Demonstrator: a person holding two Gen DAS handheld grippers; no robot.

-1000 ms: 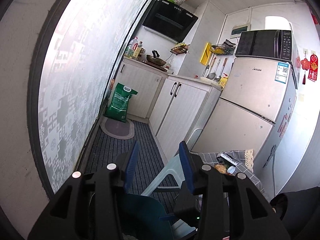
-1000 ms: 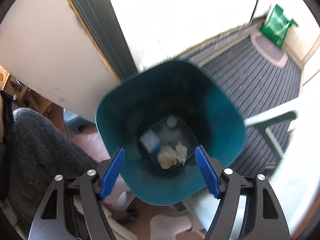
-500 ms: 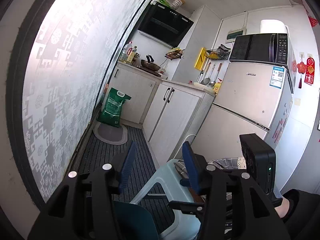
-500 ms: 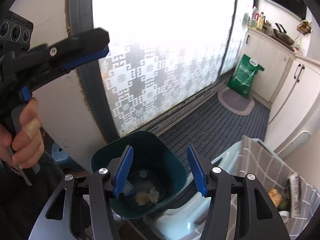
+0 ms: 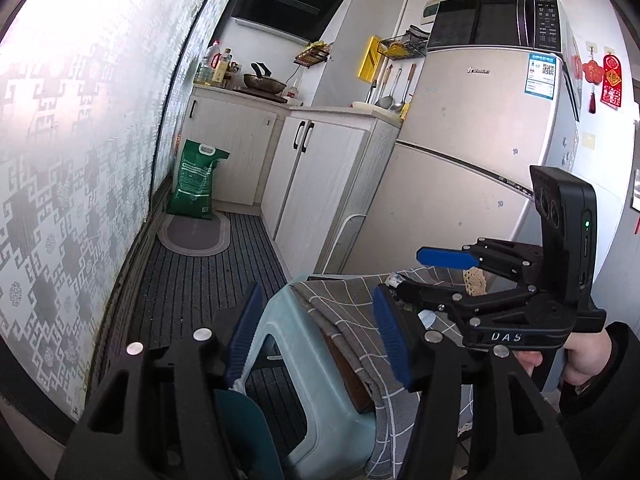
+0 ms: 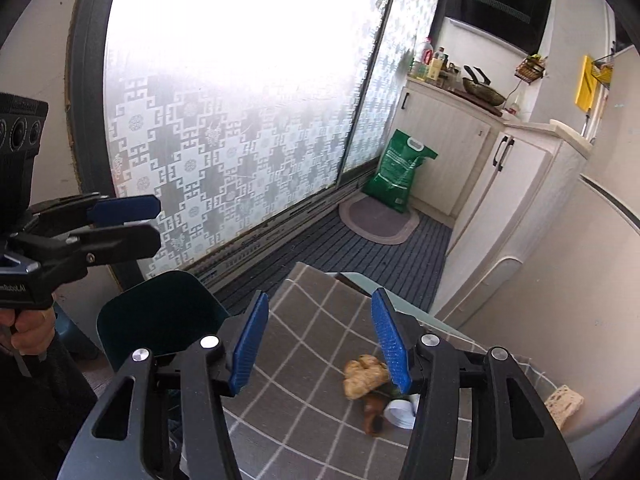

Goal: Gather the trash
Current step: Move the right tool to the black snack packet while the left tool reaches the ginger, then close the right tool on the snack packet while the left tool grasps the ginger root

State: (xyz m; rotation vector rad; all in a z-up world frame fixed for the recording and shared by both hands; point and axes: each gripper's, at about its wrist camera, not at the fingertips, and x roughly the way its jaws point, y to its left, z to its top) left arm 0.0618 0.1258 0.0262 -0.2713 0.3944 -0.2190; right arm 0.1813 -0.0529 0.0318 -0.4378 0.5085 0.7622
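Note:
A dark teal trash bin [image 6: 160, 312] stands on the floor left of a small table covered with a grey checked cloth [image 6: 316, 320]. On the cloth lie a crumpled tan wad [image 6: 364, 374], a brown scrap [image 6: 372, 412] and a white cap-like piece [image 6: 400, 410]. My right gripper [image 6: 320, 344] is open and empty, above the cloth, just left of the wad. My left gripper [image 5: 316, 340] is open and empty, above the bin's rim [image 5: 244, 432] and a pale blue stool [image 5: 316, 396]. Each gripper shows in the other's view, the right gripper [image 5: 436, 276] and the left gripper [image 6: 132, 220].
A frosted patterned sliding door [image 6: 240, 120] runs along the left. White cabinets [image 5: 320, 176] and a fridge [image 5: 472, 152] with a microwave [image 5: 492, 20] stand behind the table. A green sack [image 5: 196, 180] and oval mat [image 5: 196, 234] lie on the striped floor.
My right gripper rose from over the bin's inside and swung right over the clothed table. My left gripper view tilted down, bringing the stool, the cloth and the right gripper into sight.

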